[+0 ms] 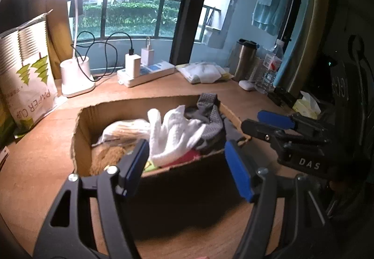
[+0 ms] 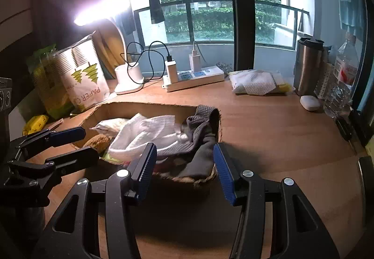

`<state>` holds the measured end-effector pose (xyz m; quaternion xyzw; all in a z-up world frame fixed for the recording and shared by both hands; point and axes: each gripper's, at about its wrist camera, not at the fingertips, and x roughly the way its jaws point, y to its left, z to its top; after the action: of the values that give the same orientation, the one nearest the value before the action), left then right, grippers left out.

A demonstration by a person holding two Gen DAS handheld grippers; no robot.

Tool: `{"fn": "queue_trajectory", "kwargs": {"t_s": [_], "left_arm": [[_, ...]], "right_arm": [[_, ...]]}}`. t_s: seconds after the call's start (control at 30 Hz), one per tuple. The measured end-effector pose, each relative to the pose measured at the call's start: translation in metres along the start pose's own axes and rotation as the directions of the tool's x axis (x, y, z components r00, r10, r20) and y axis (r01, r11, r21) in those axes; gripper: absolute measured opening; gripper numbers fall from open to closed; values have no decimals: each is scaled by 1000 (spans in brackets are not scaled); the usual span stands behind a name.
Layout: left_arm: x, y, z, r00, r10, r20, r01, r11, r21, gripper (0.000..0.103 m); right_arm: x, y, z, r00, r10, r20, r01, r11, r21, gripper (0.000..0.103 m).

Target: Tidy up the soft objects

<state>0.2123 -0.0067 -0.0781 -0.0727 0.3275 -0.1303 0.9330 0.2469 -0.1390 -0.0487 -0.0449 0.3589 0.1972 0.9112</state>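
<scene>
An open cardboard box (image 1: pixel 84 133) sits on the wooden desk and holds soft things: a white cloth (image 1: pixel 173 135), a grey knitted cloth (image 1: pixel 210 114), a beige plush item (image 1: pixel 109 156) and a clear-wrapped bundle (image 1: pixel 126 128). The box (image 2: pixel 140 108) also shows in the right wrist view with the white cloth (image 2: pixel 149 135) and grey cloth (image 2: pixel 201 133). My left gripper (image 1: pixel 187 168) is open and empty, just in front of the box. My right gripper (image 2: pixel 184 170) is open and empty at the box's near right corner. Each gripper shows in the other's view: right (image 1: pixel 268 123), left (image 2: pixel 70 144).
At the back stand a lit white desk lamp (image 1: pixel 77 76), a power strip with chargers (image 1: pixel 145 72), a paper-cup bag (image 1: pixel 28 79), a wipes pack (image 1: pixel 203 72), a steel tumbler (image 1: pixel 244 60), a water bottle (image 1: pixel 271 65) and a white earbud case (image 2: pixel 309 102). A tissue pack (image 1: pixel 306 104) lies at right.
</scene>
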Motion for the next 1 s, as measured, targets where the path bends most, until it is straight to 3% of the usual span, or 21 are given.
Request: {"fn": "queue_trajectory", "kwargs": {"t_s": [0.27, 0.4, 0.53, 0.8, 0.9, 1.0], "left_arm": [[-25, 1, -16, 1000, 2, 27, -2, 1000, -14, 71], [-36, 1, -22, 999, 0, 37, 1, 1000, -26, 84], [-49, 1, -29, 999, 7, 52, -5, 1000, -31, 86], [-73, -3, -40, 995, 48, 88, -46, 999, -23, 87], [-84, -5, -43, 992, 61, 106, -60, 998, -21, 95], [-96, -8, -45, 989, 66, 135, -65, 998, -12, 95]], "right_arm": [[-18, 18, -13, 1000, -4, 9, 4, 1000, -16, 54], [-26, 25, -20, 1000, -3, 16, 3, 1000, -23, 54], [-35, 33, -26, 1000, -3, 25, 3, 999, -32, 54], [-55, 45, -37, 999, 3, 51, 0, 999, -53, 64], [-66, 50, -39, 997, 4, 71, 0, 998, -60, 67], [-76, 56, -39, 996, 3, 93, 3, 998, -68, 70]]}}
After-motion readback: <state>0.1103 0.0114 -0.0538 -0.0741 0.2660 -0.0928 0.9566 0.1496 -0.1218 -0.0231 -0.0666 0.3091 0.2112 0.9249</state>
